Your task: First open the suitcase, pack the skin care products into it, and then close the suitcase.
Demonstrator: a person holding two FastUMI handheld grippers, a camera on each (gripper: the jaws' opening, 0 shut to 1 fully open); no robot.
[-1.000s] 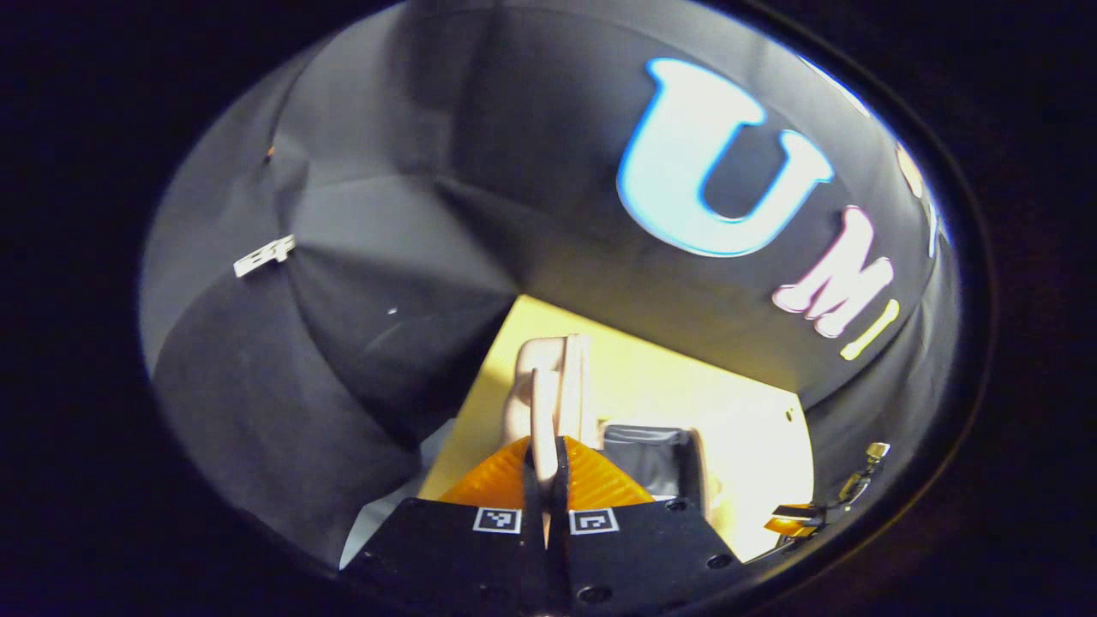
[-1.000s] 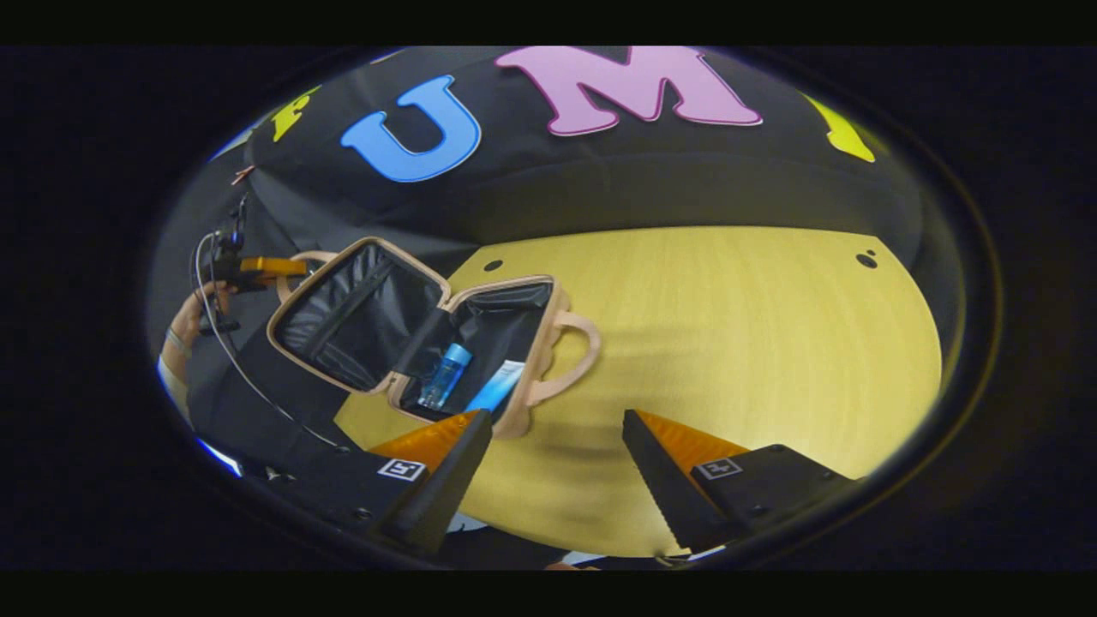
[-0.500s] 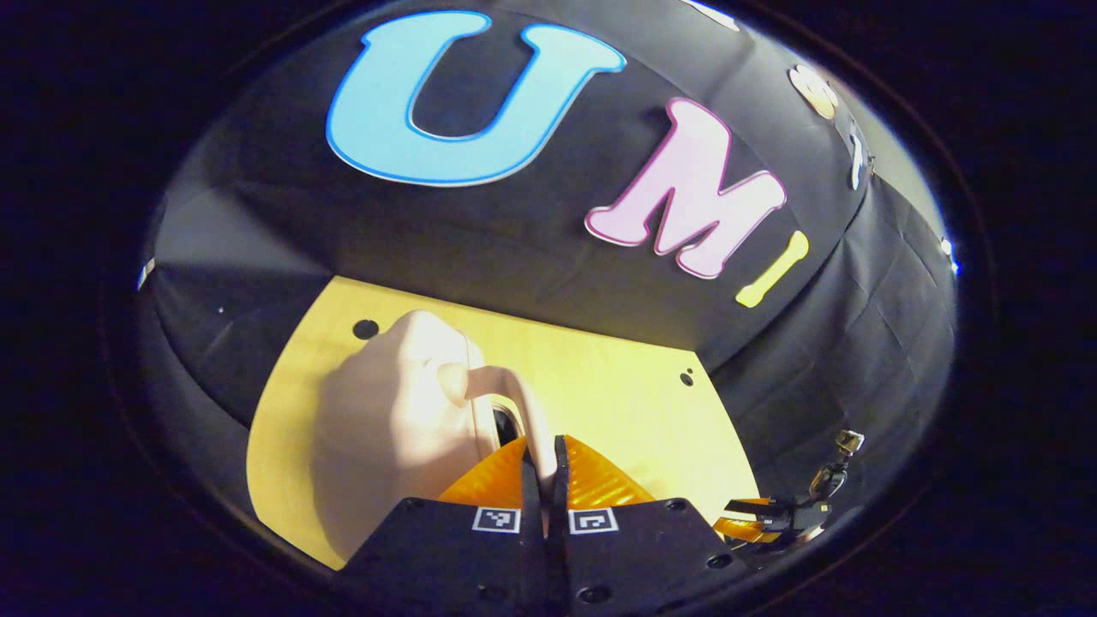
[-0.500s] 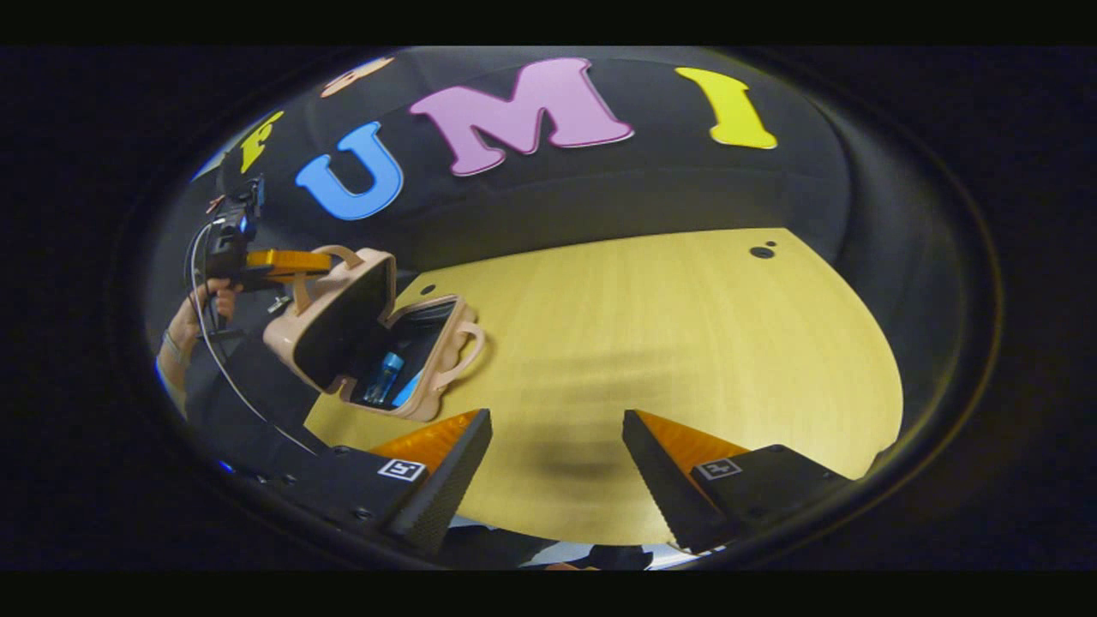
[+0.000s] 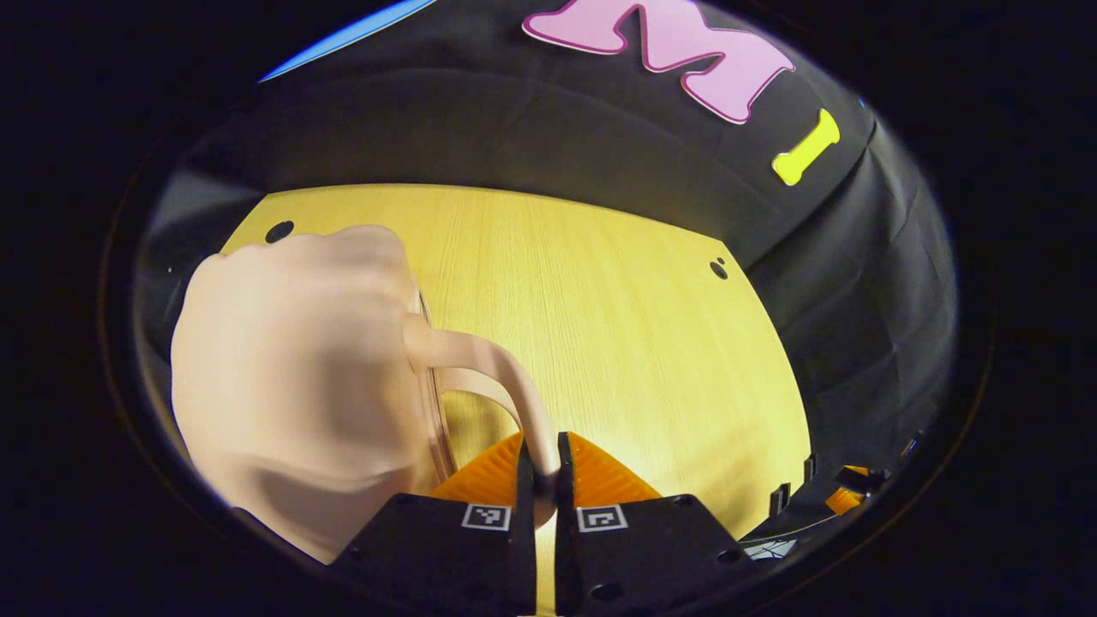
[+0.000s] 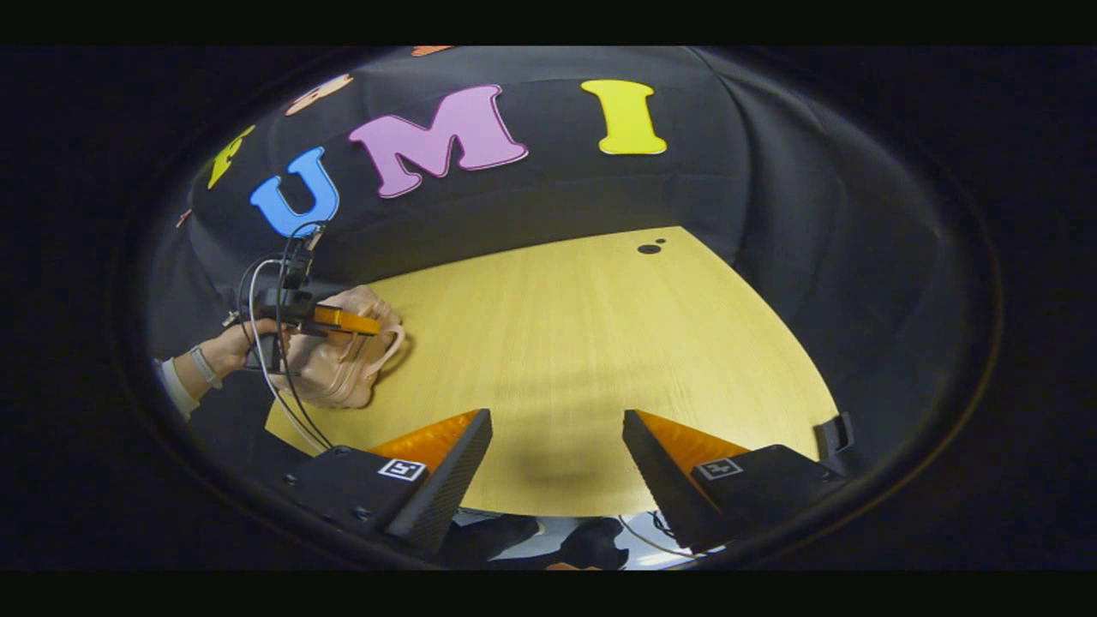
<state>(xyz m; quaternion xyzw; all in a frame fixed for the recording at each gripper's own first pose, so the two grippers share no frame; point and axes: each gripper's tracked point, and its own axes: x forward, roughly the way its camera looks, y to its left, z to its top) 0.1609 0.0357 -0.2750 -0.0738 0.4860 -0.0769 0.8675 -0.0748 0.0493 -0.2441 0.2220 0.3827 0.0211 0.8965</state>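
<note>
**Lid Lowered — Release Risks**

The left gripper is pinching the handle of the pink suitcase, both fingers pressed on the strap. The suitcase lies at the near-left corner of the yellow table, lid down on the base. In the right gripper view the same case sits by the table's left edge, with a hand holding the tool over it. The right gripper hangs spread and empty, well apart from the case.

Hazards, as judged:
- Seam condition cannot be told — the lid may be resting, not latched; release could let it spring up.
- Pulling on the handle could drag the case off the nearby edge.
- Contents are hidden; a protruding item would block full closure.
</note>
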